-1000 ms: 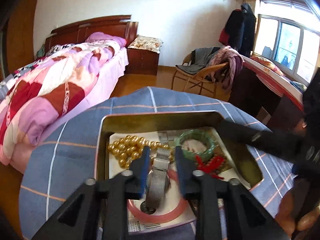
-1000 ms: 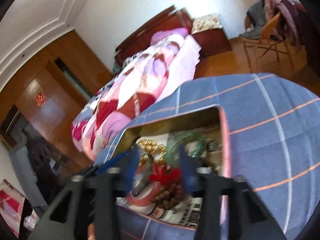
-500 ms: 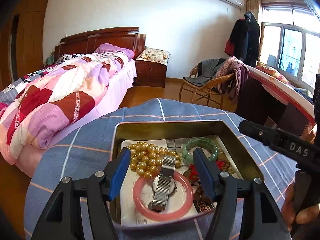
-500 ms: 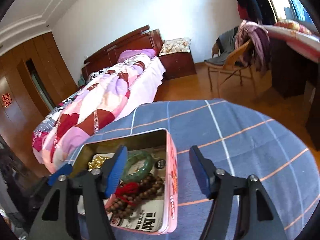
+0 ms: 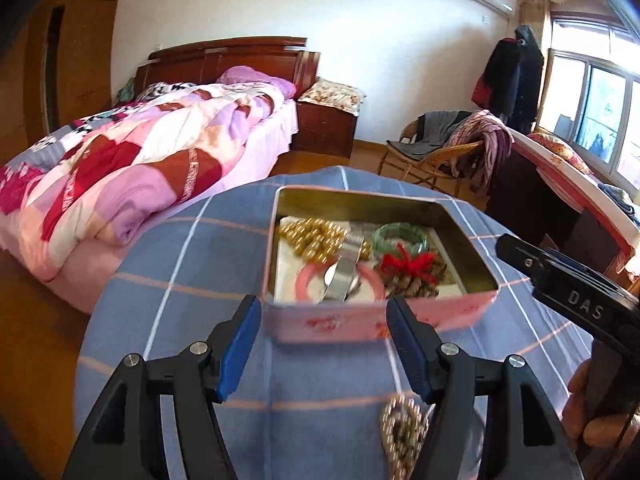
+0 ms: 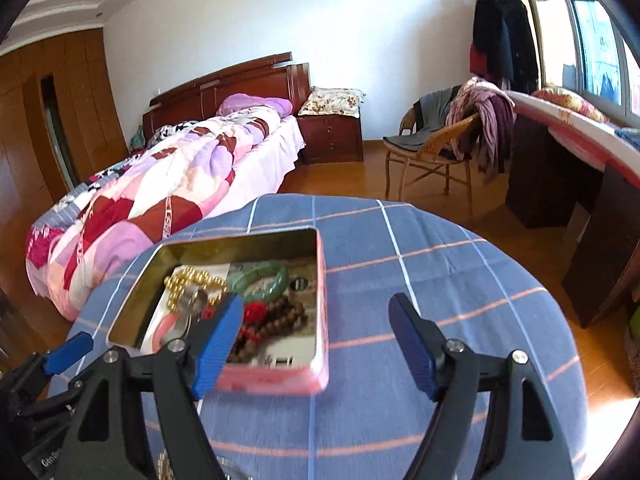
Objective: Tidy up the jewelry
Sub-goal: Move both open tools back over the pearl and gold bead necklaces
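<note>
Beside the pink rectangular tin (image 5: 376,322), only the left view shows a beaded bracelet (image 5: 402,432) lying on the blue checked worktop (image 5: 192,264); left gripper (image 5: 324,344) gapes empty, and right gripper (image 6: 316,340), jaws just widened, holds nothing.

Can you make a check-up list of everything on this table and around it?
Surface: round table under a blue checked cloth.
Job's things: open pink metal tin holding a gold bead string, green bangle, pink bangle, steel mesh watch and brown wooden beads with a red tassel.
Clutter: a beaded piece lies on the cloth outside the tin.
Grippers: left gripper open, nothing between its jaws; right gripper open, jaws have just been opening, holding nothing.
Cables: nothing seen.
Surroundings: bed with patchwork quilt, wicker chair with clothes.
</note>
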